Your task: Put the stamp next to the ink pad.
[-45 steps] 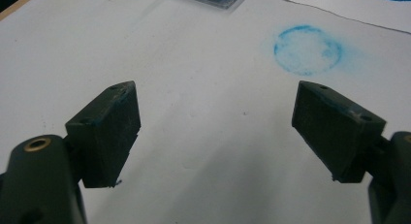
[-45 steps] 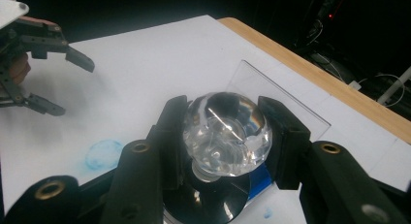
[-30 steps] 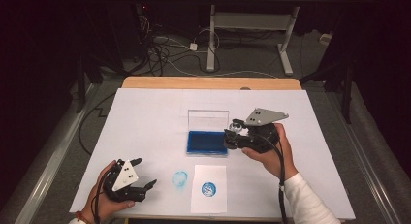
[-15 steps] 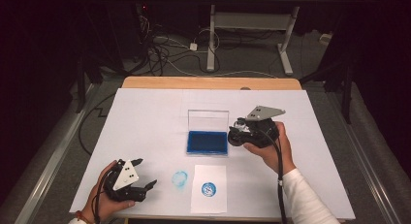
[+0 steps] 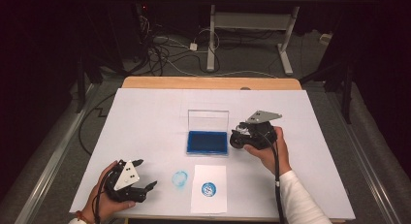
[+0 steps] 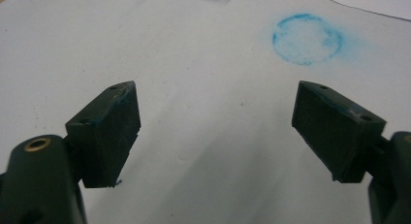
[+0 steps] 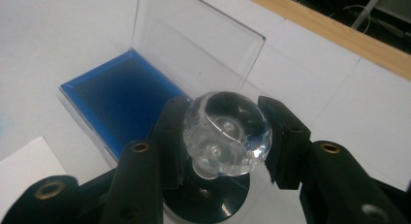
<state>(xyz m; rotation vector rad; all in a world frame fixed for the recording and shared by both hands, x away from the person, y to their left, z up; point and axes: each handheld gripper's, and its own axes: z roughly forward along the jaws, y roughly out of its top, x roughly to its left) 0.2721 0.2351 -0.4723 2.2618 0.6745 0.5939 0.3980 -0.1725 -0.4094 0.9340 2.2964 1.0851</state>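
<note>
White-covered table (image 5: 145,117), wood edge at far side, dark room w/ cables and desk legs behind.

High view:
- Ink pad (image 5: 207,142), blue, centre of table, clear lid (image 5: 208,120) propped upright at its far edge, so the pad lies open for you.
- Right gripper (image 5: 238,139) in your right hand, just right of the pad, level w/ it; probably sited to re-ink the stamp it carries.
- Paper slip (image 5: 209,188) at near edge, in front of the pad, bearing one round blue print (image 5: 209,187).
- Stray blue ring (image 5: 180,179) printed straight on the table cover, just left of the slip.
- Left gripper (image 5: 145,187) near-left, on or just above the table (can't tell which), well apart from pad and slip; looks parked, not in use.

Left gripper view:
- Jaws spread wide, nothing betw. them; blue smears on the pads (image 6: 116,132).
- Blue ring (image 6: 307,39) ahead and to the right on the white cover.

Right gripper view:
- Stamp (image 7: 227,133): clear faceted knob clamped betw. both jaws; black round base (image 7: 208,200) below it. You hold it by the knob so the base faces down.
- Ink pad (image 7: 123,100) and lid (image 7: 194,42) just beyond the stamp; corner of slip (image 7: 24,170) at lower left.
</note>
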